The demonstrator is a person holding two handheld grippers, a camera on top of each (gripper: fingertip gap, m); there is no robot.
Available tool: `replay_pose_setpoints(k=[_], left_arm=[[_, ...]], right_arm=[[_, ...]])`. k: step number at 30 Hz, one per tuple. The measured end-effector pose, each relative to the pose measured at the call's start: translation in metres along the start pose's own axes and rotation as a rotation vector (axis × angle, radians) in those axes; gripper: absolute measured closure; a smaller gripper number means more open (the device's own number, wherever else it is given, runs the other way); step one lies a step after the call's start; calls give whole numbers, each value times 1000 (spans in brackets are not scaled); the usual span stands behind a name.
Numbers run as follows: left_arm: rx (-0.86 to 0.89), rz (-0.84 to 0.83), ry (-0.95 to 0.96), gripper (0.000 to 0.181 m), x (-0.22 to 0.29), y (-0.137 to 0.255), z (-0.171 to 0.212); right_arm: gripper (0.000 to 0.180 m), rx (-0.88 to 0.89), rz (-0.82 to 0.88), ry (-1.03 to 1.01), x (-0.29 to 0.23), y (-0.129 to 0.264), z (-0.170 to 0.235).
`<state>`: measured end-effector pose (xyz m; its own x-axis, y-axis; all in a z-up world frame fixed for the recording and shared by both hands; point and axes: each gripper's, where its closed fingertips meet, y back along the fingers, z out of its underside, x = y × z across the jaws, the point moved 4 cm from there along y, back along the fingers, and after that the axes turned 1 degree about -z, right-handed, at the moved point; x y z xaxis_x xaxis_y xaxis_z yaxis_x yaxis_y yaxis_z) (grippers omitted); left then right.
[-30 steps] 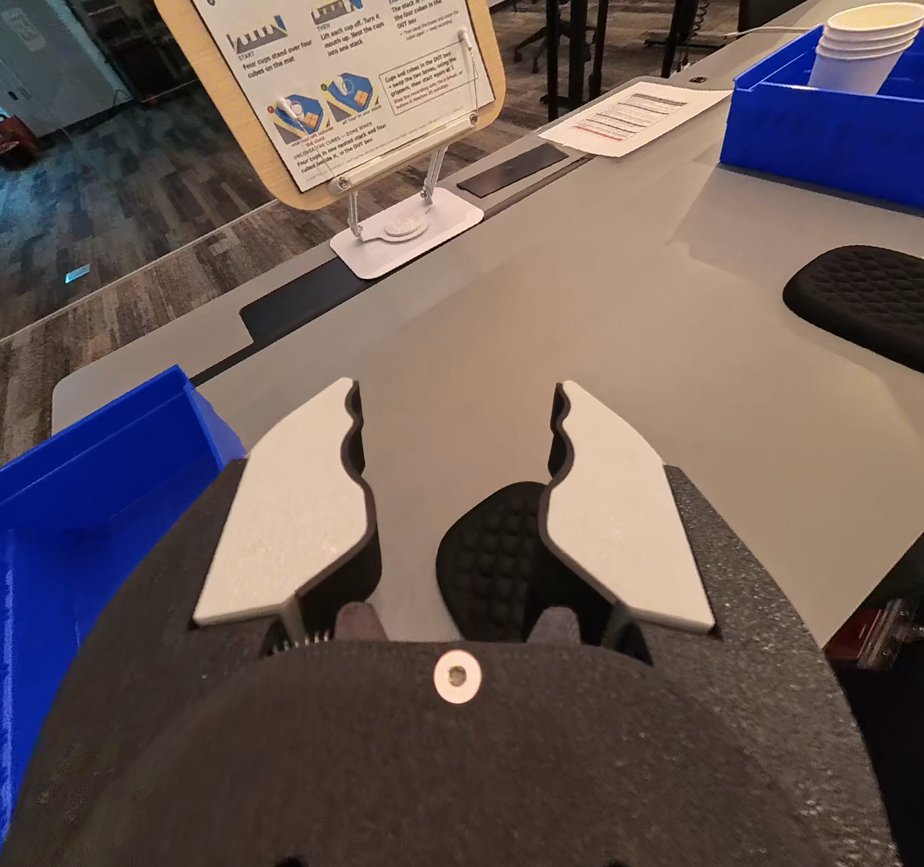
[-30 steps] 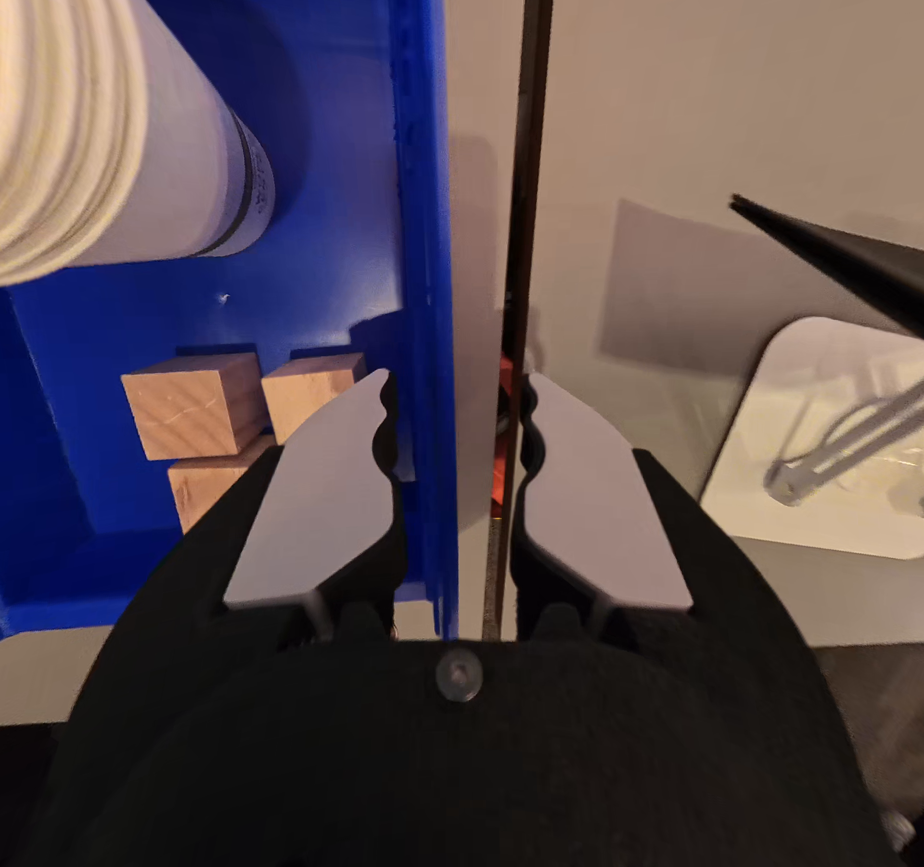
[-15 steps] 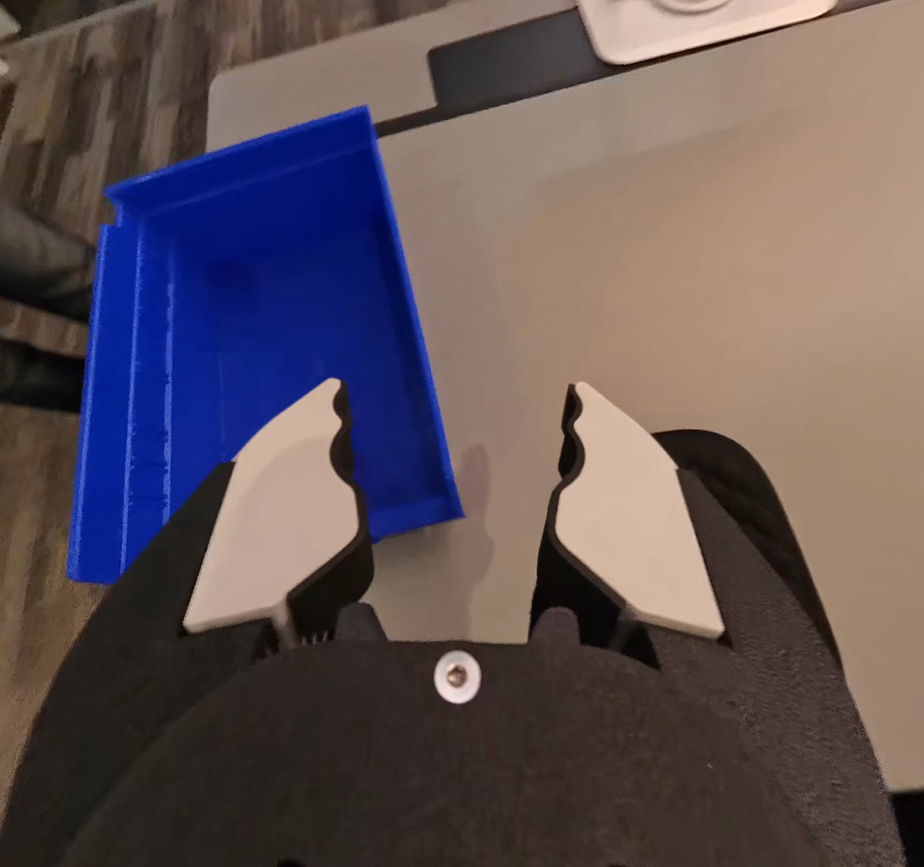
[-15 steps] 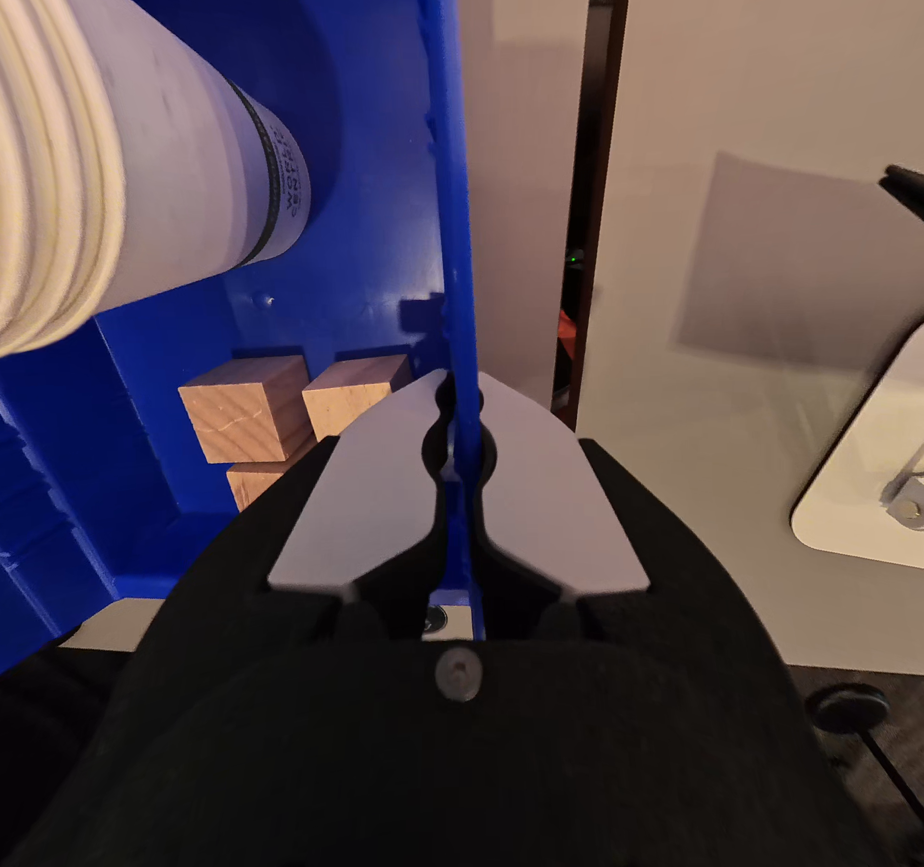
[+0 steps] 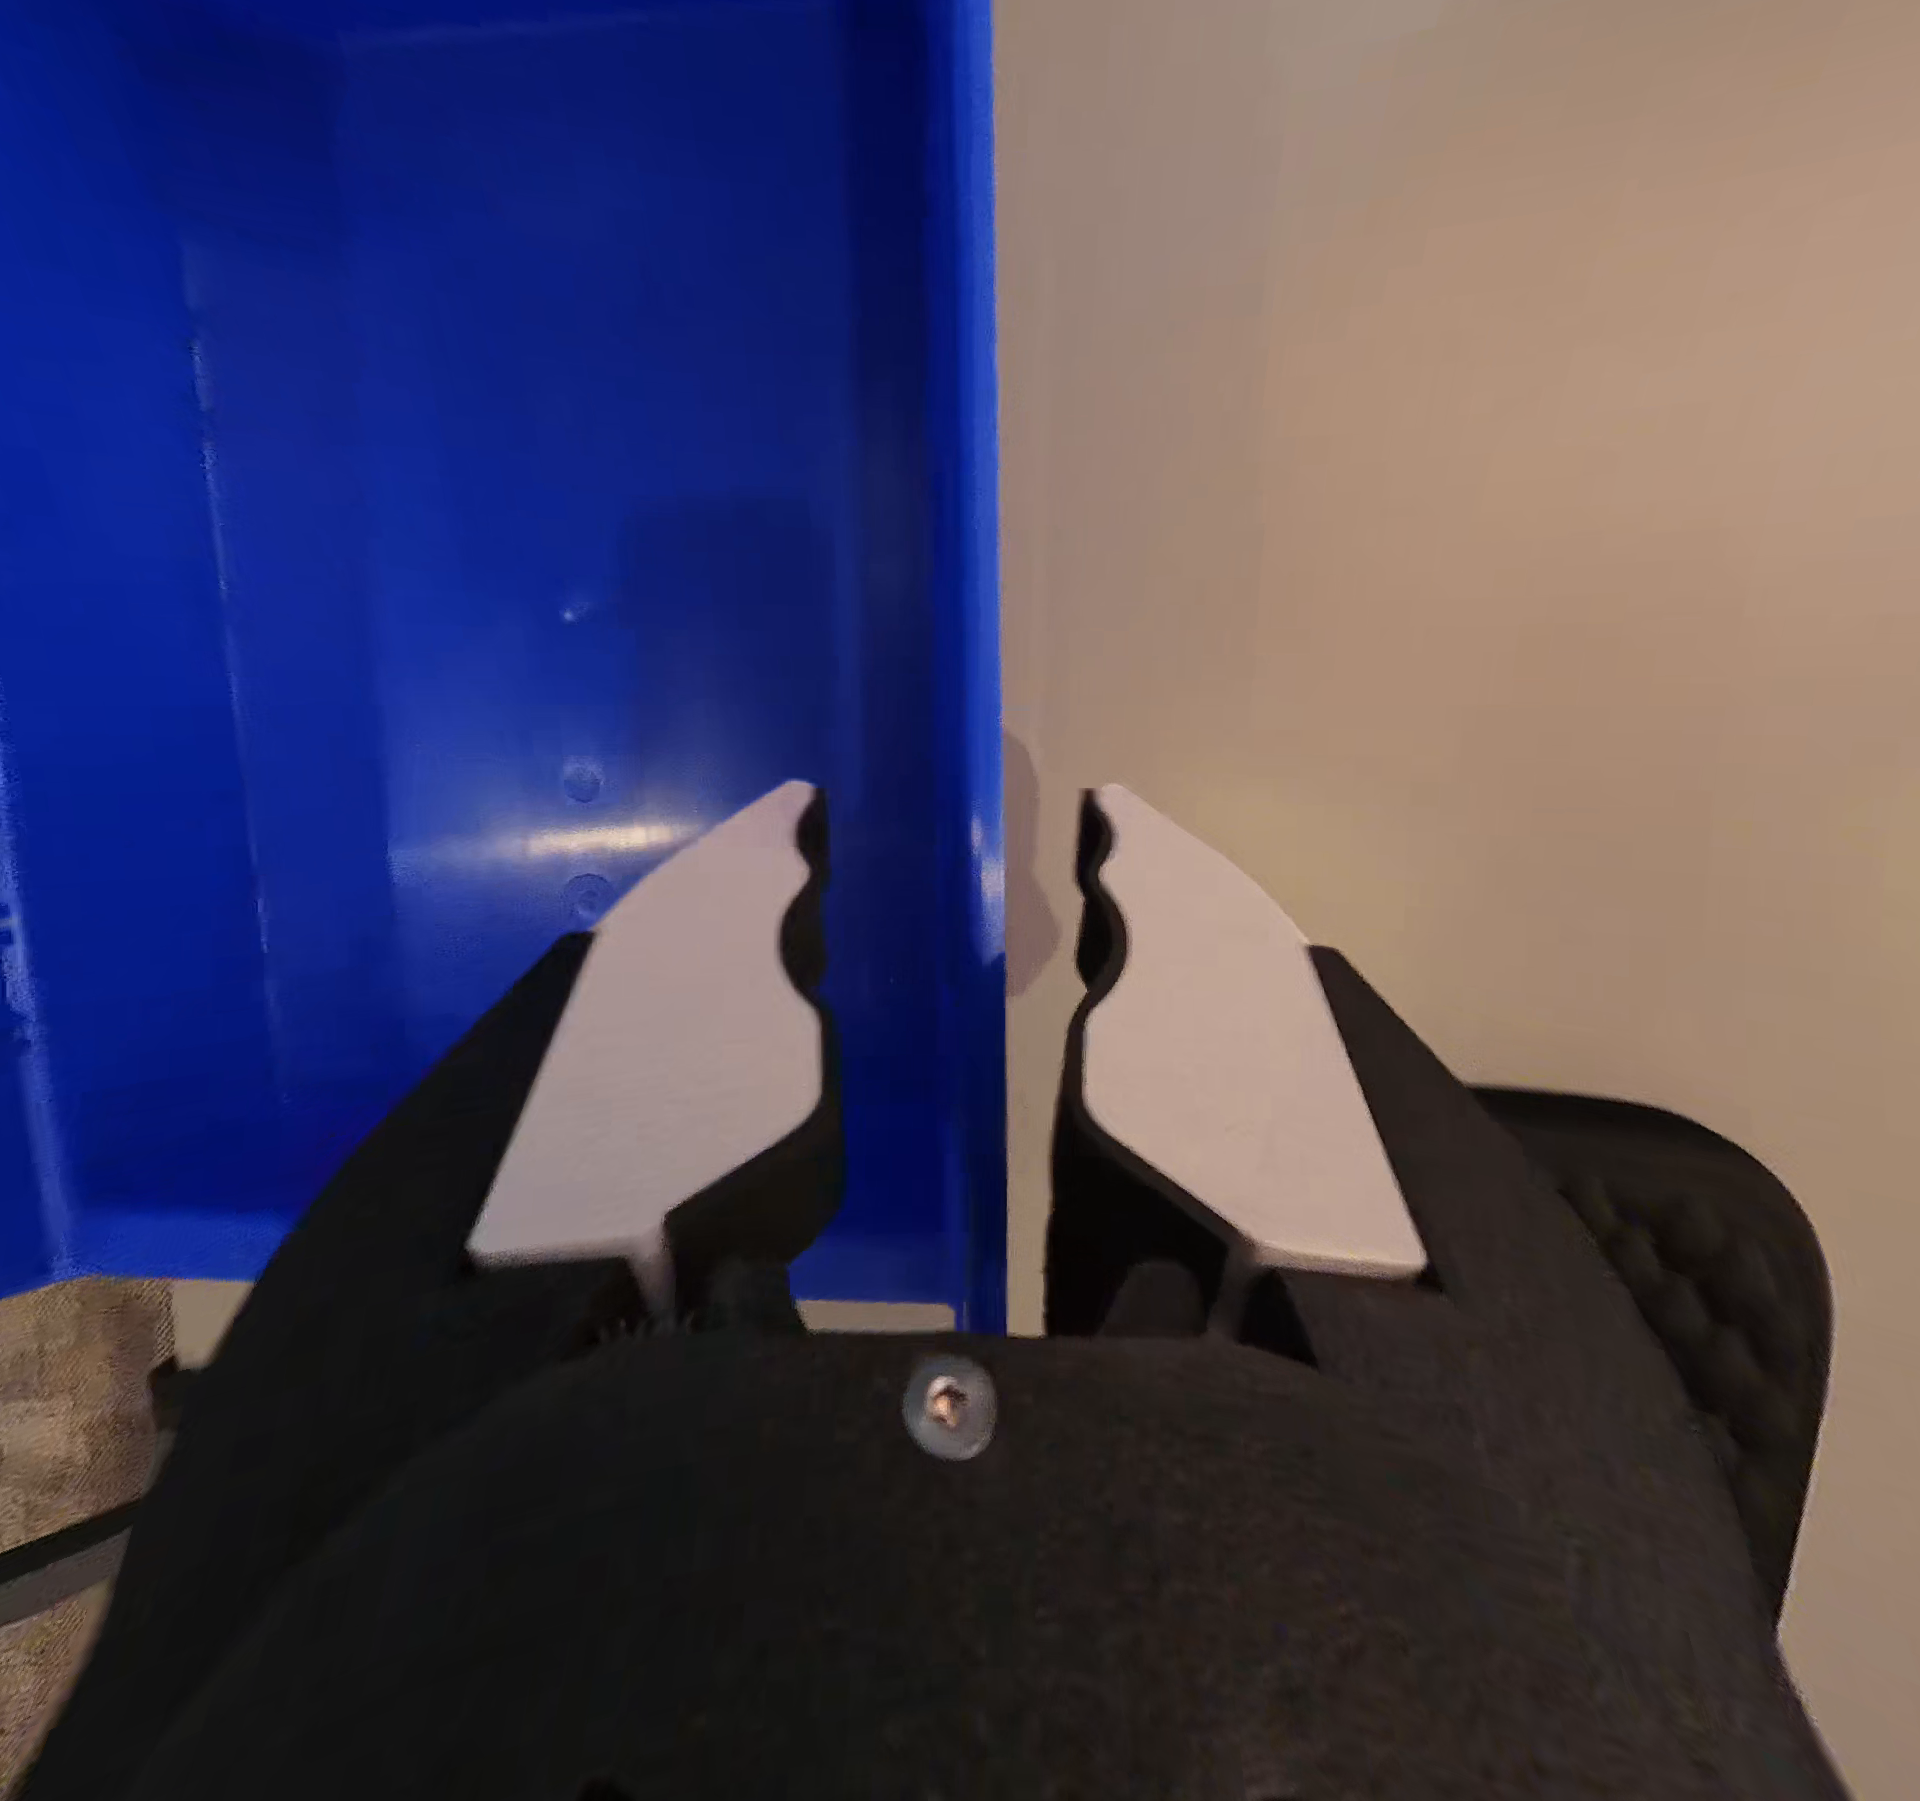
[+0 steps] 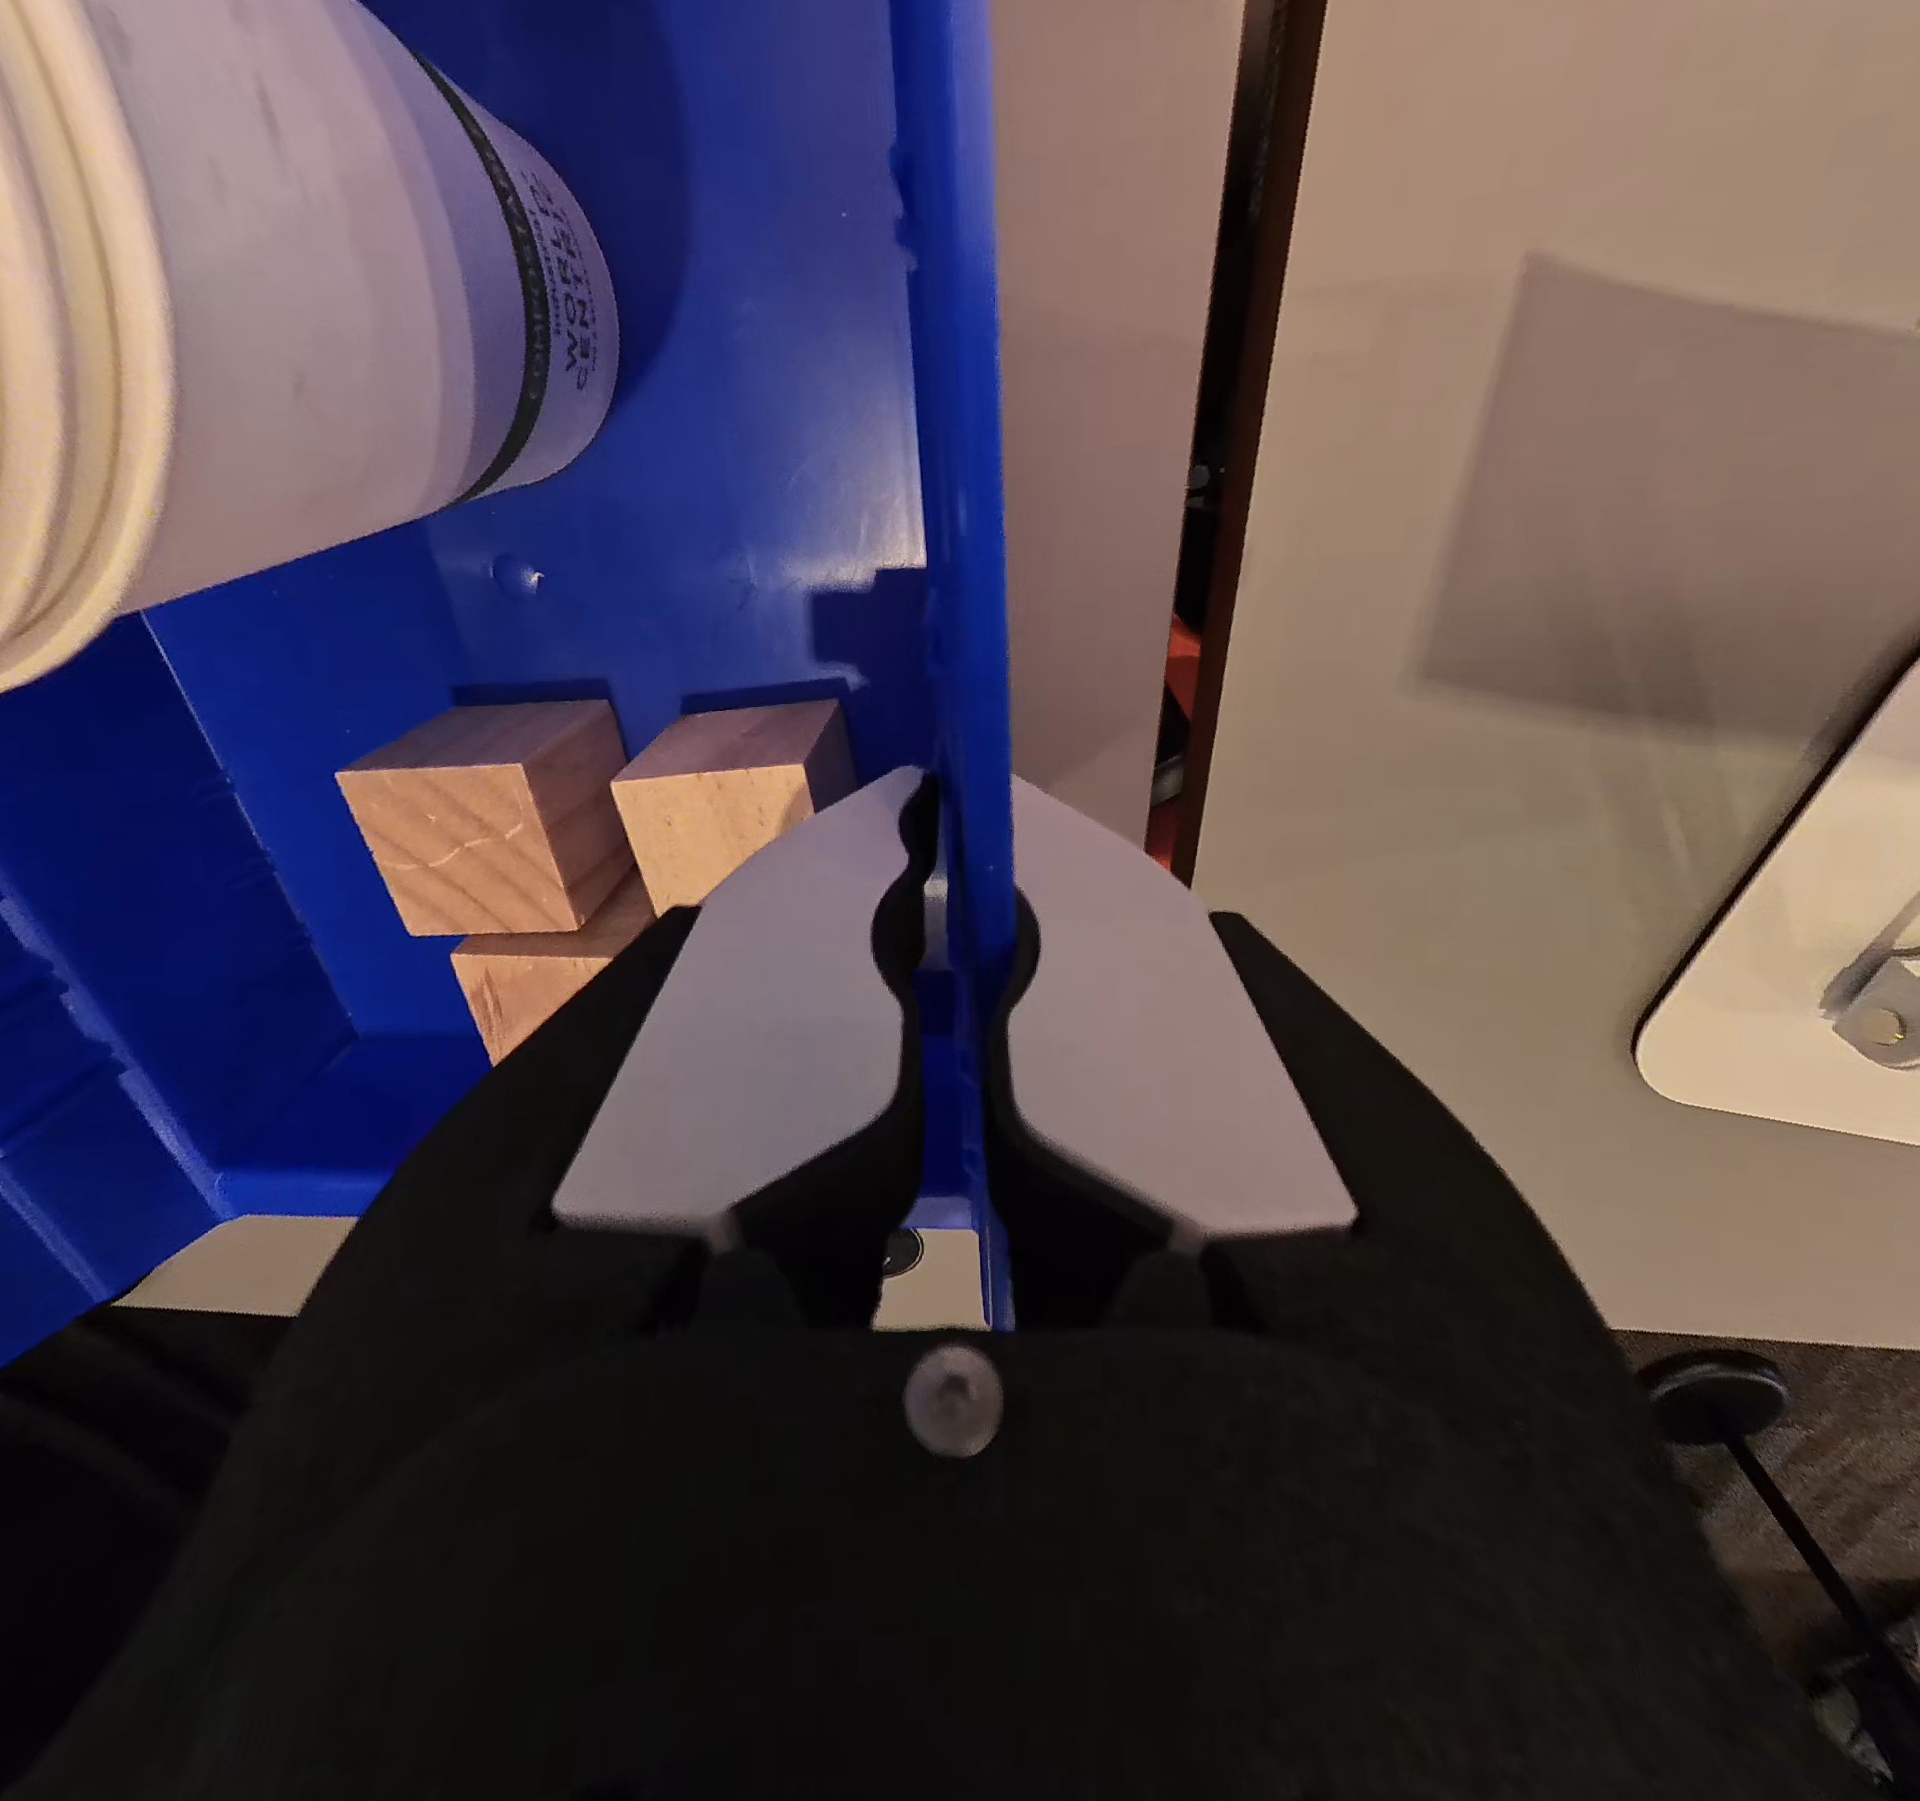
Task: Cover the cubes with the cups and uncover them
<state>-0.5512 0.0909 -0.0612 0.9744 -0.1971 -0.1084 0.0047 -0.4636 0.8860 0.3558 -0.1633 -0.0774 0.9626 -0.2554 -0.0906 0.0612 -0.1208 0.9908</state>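
The right gripper (image 6: 961, 837) is pinched tight on the side wall of the blue bin (image 6: 951, 401), one finger inside it and one outside. Inside that bin, the stack of white cups (image 6: 260, 297) lies tilted toward the far end, and three wooden cubes (image 6: 488, 852) huddle near the clamped wall. The left gripper (image 5: 945, 816) sits spread fairly wide, straddling the wall of a second blue bin (image 5: 966, 401) without gripping it. A black pad (image 5: 1704, 1263) lies just outside that bin on the table (image 5: 1507, 401).
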Motion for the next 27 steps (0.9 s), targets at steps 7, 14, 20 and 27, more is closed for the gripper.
replay_pose_setpoints(k=[7,14,20,27], left_arm=[[-27,-53,-44,174,16,-2,-12],[-48,-46,-123,173,62,-5,-28],[-39,-26,-170,174,110,-4,-37],[-55,1,-229,174,171,6,-31]], right_arm=[[173,-35,10,4,0,0,1],[172,-42,17,1,0,0,1],[172,-47,2,-21,-1,-1,1],[171,-87,-3,-52,-1,-1,1]])
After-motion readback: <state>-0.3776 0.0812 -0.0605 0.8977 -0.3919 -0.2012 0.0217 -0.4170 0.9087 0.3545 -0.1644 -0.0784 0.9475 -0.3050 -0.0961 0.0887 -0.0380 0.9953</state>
